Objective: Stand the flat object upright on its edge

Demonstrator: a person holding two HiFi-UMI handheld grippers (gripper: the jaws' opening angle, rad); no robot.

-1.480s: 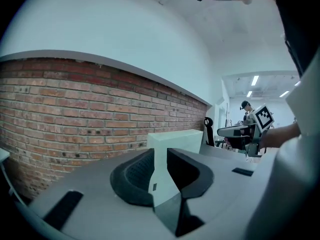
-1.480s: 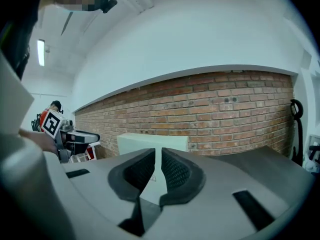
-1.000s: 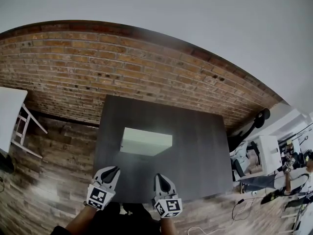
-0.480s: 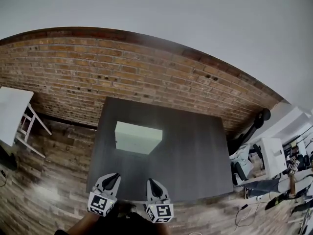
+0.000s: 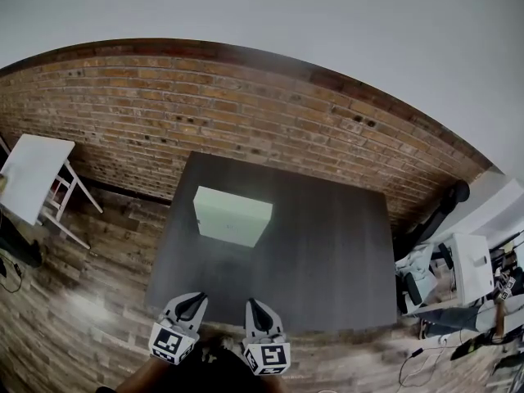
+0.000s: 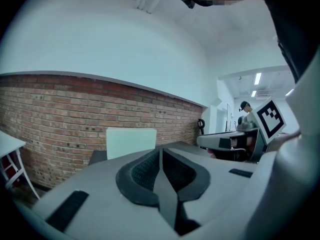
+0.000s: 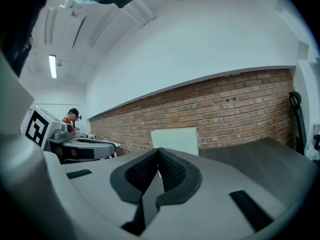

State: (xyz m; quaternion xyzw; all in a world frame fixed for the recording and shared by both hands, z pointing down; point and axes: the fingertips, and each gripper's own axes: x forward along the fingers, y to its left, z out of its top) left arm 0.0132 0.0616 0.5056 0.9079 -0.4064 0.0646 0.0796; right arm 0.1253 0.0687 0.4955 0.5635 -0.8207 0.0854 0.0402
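Now left gripper (image 5: 193, 300) and right gripper (image 5: 253, 304), closed empty, sit farther from upright panel (image 5: 232, 216).

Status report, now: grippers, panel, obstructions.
Left gripper shut, empty. Right gripper shut, empty. Pale panel upright on dark table, apart from both. No obstruction seen.

The pale slab (image 5: 232, 216) is standing on the left rear of the table (image 5: 327, 252), blocking the way there. The right half and near strip are lying open to reach. The brick wall (image 5: 205, 113) is closing off the far side. The left claw (image 5: 191, 299) and right claw (image 5: 255, 304) are hovering closed at the near edge, well apart from the slab.
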